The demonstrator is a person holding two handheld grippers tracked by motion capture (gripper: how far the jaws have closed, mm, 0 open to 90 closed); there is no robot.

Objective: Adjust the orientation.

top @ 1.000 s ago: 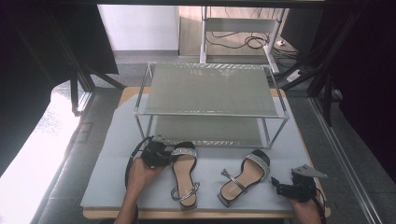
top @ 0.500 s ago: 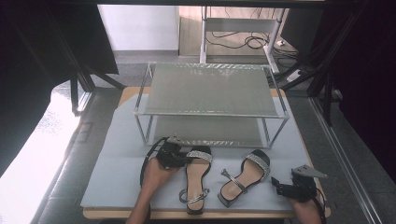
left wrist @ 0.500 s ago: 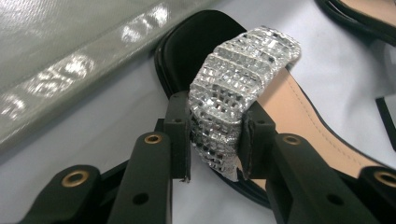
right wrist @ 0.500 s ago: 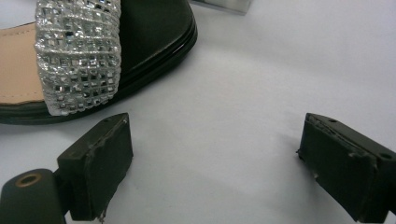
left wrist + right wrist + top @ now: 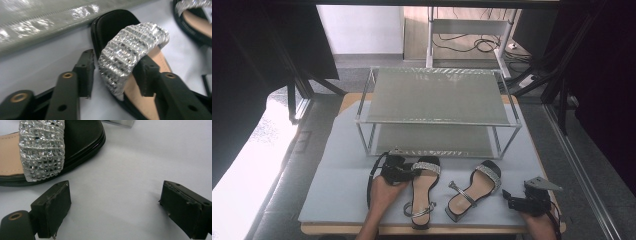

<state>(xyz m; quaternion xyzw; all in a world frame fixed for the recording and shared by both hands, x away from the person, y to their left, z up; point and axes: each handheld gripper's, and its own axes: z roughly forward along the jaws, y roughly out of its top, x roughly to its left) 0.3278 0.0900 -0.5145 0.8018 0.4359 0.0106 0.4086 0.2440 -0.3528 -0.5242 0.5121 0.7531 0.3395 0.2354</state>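
Near edge of the tabletop, right corner: right gripper [image 5: 512, 200], black, blocky, topped with a grey three-cornered plate, resting low over the pale grey mat [image 5: 337, 190]. Jaws spread wide, nothing between them but bare mat; rubber pads [image 5: 53, 207] scuffed and chipped at the corners. Right sandal [image 5: 474, 190] lying just beside, toe angled toward the far right, apart from the pads.

Near edge, left of centre: left gripper [image 5: 404, 169] laid across the toe end of the left sandal [image 5: 422, 192]. Jaws partly parted, having just been opening, and straddling the toe strap [image 5: 132, 53]: one jaw outside on the mat, the other under the strap on the insole. Outer pad clear of the strap; contact on the inner side not determinable.

Both sandals flat on the mat near the middle of the front edge: glossy black soles with rounded toes, tan smooth insoles, broad toe bands of small square faceted silver stones, thin ankle straps likewise glittering.

Further back, toward the centre of the tabletop: two-tier rack [image 5: 437, 117], slim metal frame, translucent ribbed shelves of glassy sheen, both tiers bare. Left sandal's toe close to the rack's front foot.
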